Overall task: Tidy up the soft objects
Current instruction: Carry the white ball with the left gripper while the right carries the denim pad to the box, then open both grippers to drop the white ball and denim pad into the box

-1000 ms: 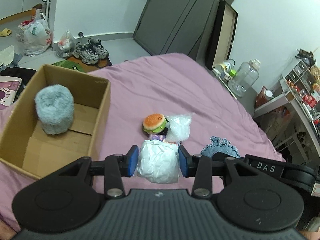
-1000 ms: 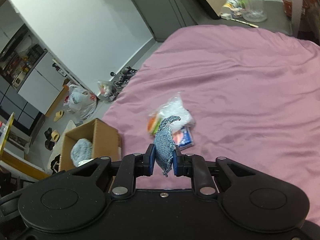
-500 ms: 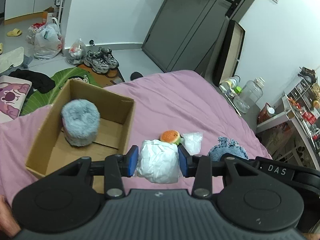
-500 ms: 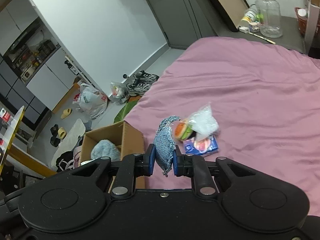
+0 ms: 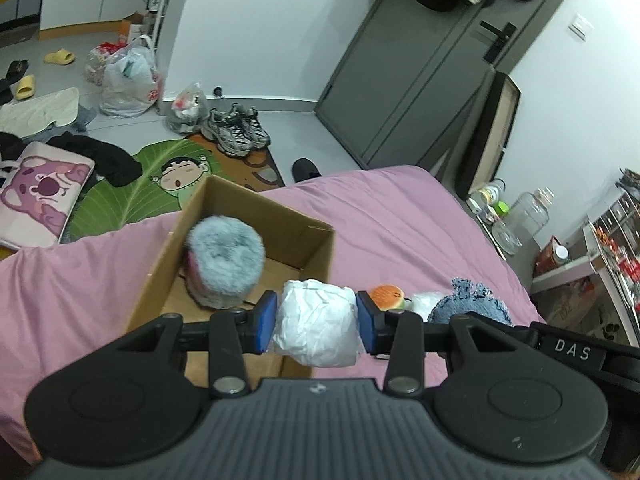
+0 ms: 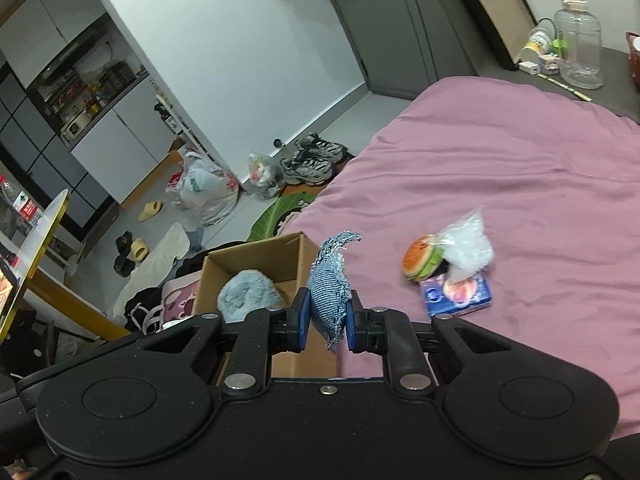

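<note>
The crumpled white paper-like soft bundle (image 5: 316, 326) is clamped between the blue pads of the left gripper (image 5: 317, 322), held in the air at the near right corner of the open brown cardboard box (image 5: 308, 246). The blue denim fabric piece (image 6: 329, 292) is pinched edge-on in the right gripper (image 6: 327, 320), just beside the same box.

Risks, as judged: the bundle sits over the box wall rather than the cavity, so a release here could drop it onto the pink bedsheet (image 6: 520, 168). The denim is held by a narrow margin and could slip out. The fluffy grey-blue cylindrical plush (image 5: 224, 260) already fills much of the box and could deflect incoming items.

Count: one box; one plush inside it; two items held. Loose on the sheet: one plush hamburger (image 6: 422, 262), one clear plastic bag (image 6: 466, 246), one blue flat packet (image 6: 456, 294).
</note>
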A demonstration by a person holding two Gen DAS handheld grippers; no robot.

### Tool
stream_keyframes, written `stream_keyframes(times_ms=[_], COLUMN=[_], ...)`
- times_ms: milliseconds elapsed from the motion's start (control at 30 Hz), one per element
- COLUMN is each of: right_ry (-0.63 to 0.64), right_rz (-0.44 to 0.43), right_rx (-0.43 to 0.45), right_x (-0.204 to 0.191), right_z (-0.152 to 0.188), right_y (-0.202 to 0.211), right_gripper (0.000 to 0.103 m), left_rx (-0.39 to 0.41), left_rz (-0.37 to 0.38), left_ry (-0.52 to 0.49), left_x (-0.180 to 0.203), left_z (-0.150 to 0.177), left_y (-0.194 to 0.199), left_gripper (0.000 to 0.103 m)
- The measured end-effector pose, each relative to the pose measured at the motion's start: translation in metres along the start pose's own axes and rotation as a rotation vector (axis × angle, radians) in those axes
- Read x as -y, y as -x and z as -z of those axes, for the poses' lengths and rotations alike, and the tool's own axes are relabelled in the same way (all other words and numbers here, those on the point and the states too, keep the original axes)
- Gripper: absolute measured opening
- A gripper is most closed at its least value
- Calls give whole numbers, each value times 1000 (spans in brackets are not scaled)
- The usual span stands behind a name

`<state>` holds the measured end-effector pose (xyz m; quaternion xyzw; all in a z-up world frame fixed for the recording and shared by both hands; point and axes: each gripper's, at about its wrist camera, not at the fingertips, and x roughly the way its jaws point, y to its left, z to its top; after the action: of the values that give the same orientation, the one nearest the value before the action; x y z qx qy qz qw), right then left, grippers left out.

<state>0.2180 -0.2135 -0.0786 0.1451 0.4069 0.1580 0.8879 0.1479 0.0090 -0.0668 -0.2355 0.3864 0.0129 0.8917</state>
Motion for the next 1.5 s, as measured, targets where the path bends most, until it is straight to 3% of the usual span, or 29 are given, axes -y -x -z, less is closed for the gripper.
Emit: stream_keyframes(times_ms=[533, 1267, 1500], right_ry=[51, 75, 83], right_rz=[-23, 17, 14], right_rx=[-50, -85, -99], right_x=[-47, -62, -65], right_z=[6, -6, -6], right_y=[-43, -106, -115], right_gripper=[18, 18, 20], left_rx=[5, 30, 50], left_rz=[-37, -77, -93], left_ry=[83, 40, 91], left_x=[-51, -67, -75], left_z=[-11, -12, -18], left_y=[-15, -49, -49], left_gripper=[41, 42, 58])
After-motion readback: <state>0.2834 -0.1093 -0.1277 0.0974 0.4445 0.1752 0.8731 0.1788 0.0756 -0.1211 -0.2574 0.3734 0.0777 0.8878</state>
